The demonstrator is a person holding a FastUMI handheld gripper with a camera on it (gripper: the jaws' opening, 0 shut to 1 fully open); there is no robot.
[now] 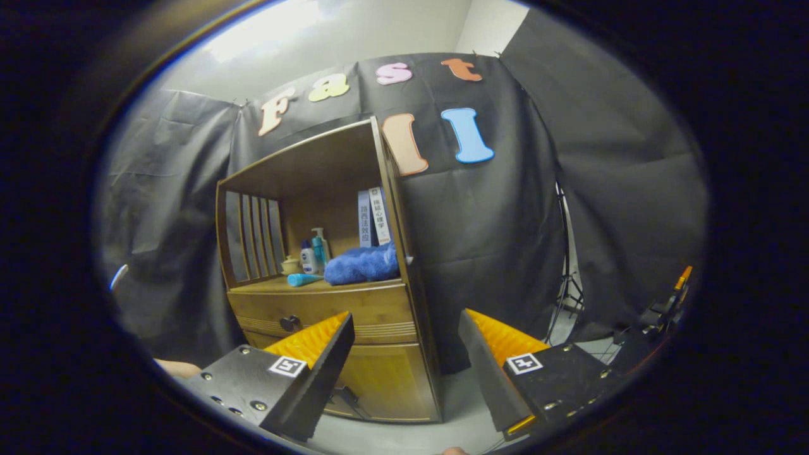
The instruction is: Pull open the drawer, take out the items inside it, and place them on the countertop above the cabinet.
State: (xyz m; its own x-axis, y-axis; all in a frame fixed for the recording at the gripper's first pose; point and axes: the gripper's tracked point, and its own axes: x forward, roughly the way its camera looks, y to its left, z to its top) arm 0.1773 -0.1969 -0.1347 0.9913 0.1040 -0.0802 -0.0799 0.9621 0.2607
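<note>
**Gripper held back from a closed wooden drawer**

The cabinet (328, 278) is light wood with a visible grain, boxy, with a slatted left side and an open shelf under a flat top. On its countertop (278, 285) lie a fluffy blue towel (361, 264), a blue tube (302, 279), small bottles (314, 254) and a little cream pot (291, 265); two books (374, 217) stand upright behind the towel. Creased black cloth lines the booth, with a pale floor below and a tripod's legs to the right. The drawer (322, 309) sits shut just under the countertop, its dark knob (290, 323) beyond the left finger. The gripper (404, 354) has its ridged fingers spread wide apart, holding nothing, well short of the drawer front.
</note>
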